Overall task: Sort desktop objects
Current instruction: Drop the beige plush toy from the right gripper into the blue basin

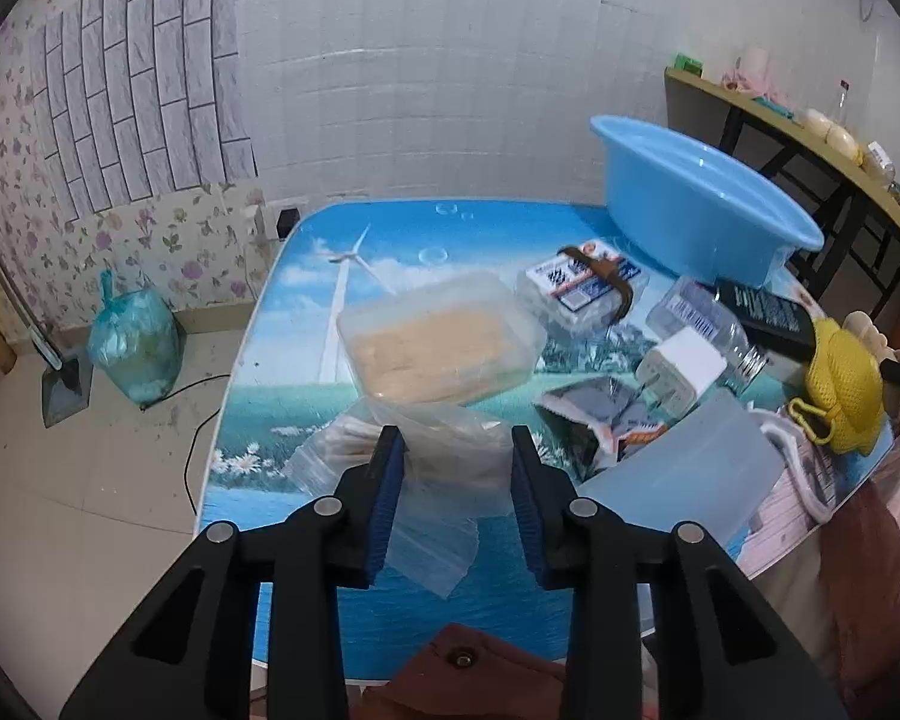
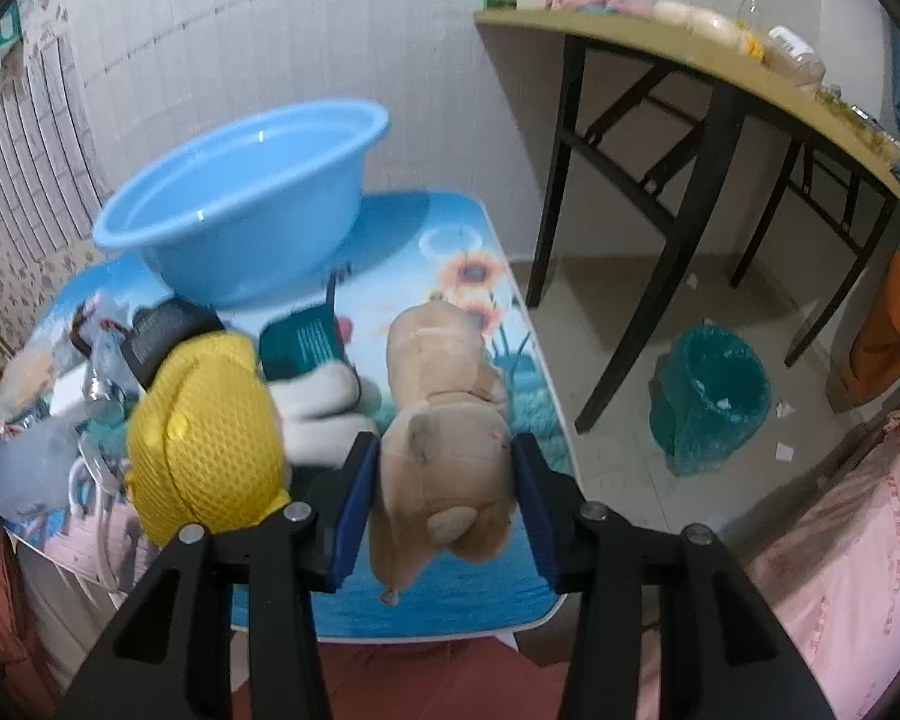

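My left gripper (image 1: 455, 444) is open, its fingers on either side of a clear zip bag (image 1: 432, 468) on the blue picture table (image 1: 306, 360). A clear plastic box (image 1: 441, 339) with beige contents lies just beyond. My right gripper (image 2: 445, 453) is closed on a tan plush toy (image 2: 444, 420), its pads pressing both sides of the toy's head. A yellow mesh pouch (image 2: 207, 432) lies to the toy's left and also shows in the left wrist view (image 1: 843, 381). A blue basin (image 2: 240, 198) stands at the table's back and shows in the left wrist view (image 1: 699, 198) too.
Between the grippers lie a labelled pack (image 1: 582, 288), a clear bottle (image 1: 699, 324), a white charger (image 1: 678, 375), a black flat item (image 1: 768, 315) and a frosted tub (image 1: 684, 474). A wooden side table (image 2: 720, 78) and a green bin (image 2: 711, 399) stand to the right.
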A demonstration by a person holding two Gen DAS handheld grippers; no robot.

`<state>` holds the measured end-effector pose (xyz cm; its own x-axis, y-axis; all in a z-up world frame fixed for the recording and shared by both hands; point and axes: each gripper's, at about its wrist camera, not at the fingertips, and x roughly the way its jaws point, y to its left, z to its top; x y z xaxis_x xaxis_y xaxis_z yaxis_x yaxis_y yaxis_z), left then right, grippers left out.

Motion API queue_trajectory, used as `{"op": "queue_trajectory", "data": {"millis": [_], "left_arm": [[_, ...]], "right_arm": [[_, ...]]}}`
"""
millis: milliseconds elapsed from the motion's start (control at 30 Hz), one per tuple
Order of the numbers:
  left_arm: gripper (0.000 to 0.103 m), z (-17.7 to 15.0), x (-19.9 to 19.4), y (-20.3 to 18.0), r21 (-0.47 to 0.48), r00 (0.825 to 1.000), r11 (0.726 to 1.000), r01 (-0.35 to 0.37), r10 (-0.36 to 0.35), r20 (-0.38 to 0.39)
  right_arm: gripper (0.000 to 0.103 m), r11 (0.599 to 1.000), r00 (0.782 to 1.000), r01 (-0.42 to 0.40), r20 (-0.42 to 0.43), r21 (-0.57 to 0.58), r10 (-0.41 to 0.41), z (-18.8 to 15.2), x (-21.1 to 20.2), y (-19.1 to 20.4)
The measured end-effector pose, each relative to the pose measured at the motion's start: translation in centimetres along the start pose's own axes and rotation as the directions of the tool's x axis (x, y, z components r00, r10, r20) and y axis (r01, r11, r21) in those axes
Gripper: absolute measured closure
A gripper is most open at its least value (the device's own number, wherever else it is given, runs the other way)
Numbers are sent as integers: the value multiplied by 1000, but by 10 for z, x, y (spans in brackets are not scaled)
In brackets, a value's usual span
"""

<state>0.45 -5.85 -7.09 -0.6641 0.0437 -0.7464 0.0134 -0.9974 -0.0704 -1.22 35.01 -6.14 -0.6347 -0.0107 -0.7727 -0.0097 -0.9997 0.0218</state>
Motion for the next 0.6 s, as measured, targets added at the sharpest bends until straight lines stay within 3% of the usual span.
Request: {"op": "queue_trajectory", "data": {"millis": [400, 600], "left_arm": [[71, 26, -37, -10, 21, 996, 1000, -3, 2, 90], [71, 48, -51, -31, 64, 990, 998, 28, -36, 137]], "right_arm": [[59, 994, 987, -108, 121, -20, 110, 22, -35, 16], [59, 984, 971, -169, 160, -65, 177, 37, -47, 37]]}}
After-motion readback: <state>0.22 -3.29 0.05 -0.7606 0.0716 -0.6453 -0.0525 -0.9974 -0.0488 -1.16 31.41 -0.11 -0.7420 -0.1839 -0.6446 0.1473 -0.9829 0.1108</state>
